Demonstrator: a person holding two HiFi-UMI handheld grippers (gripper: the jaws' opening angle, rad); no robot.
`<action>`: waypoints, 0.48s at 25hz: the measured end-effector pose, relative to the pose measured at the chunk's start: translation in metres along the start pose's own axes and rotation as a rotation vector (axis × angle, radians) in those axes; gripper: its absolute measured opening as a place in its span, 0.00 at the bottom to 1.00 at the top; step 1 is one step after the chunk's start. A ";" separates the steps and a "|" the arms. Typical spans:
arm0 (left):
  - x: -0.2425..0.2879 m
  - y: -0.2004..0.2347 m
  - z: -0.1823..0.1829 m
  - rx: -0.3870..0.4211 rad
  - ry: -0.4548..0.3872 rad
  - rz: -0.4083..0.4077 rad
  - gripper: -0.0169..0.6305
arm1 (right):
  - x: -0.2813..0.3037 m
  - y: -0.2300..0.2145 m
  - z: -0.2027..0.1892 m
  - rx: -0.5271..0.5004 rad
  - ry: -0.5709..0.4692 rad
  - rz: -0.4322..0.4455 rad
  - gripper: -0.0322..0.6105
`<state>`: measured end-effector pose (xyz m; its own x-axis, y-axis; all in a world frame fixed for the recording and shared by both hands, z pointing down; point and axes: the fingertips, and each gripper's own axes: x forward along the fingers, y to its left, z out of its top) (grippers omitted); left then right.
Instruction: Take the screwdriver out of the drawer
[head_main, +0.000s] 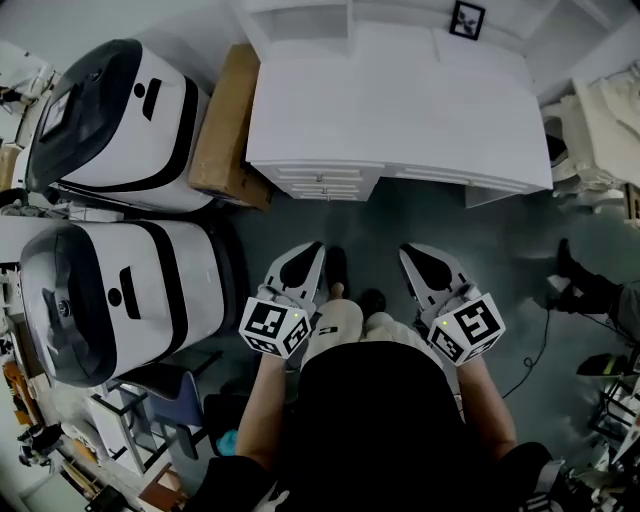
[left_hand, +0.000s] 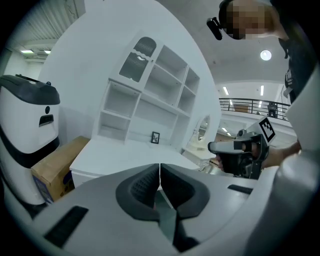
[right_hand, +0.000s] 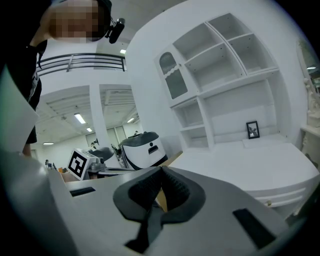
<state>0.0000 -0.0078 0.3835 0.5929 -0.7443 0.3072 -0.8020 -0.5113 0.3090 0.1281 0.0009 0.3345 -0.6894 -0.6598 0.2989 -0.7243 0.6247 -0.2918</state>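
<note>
noted left claw (head_main: 308, 252) and right claw (head_main: 416, 256) pressed together, holding nothing; drawer (head_main: 325, 182) closed, screwdriver unseen; judged unopened claws likely to glance off its front

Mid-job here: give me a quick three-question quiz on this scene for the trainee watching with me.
1. True or false: the left gripper and the right gripper both have their jaws together with nothing between them.
2. In the head view, what stands beside the left end of the white desk? A. a cardboard box B. a ladder C. a red toolbox
3. Fill in: the drawers at the desk's front are all ___.
Key: 1 true; 2 A; 3 closed.
</note>
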 end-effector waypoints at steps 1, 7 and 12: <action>0.006 0.008 0.004 -0.003 -0.005 -0.010 0.06 | 0.008 -0.003 0.002 0.002 0.005 -0.008 0.08; 0.041 0.053 0.012 0.009 0.031 -0.047 0.06 | 0.055 -0.017 0.015 0.037 0.006 -0.043 0.08; 0.064 0.077 0.005 0.011 0.084 -0.096 0.06 | 0.082 -0.028 0.020 0.066 -0.005 -0.084 0.08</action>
<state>-0.0244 -0.0967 0.4225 0.6706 -0.6536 0.3509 -0.7418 -0.5835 0.3307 0.0914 -0.0789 0.3492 -0.6264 -0.7109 0.3199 -0.7773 0.5383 -0.3256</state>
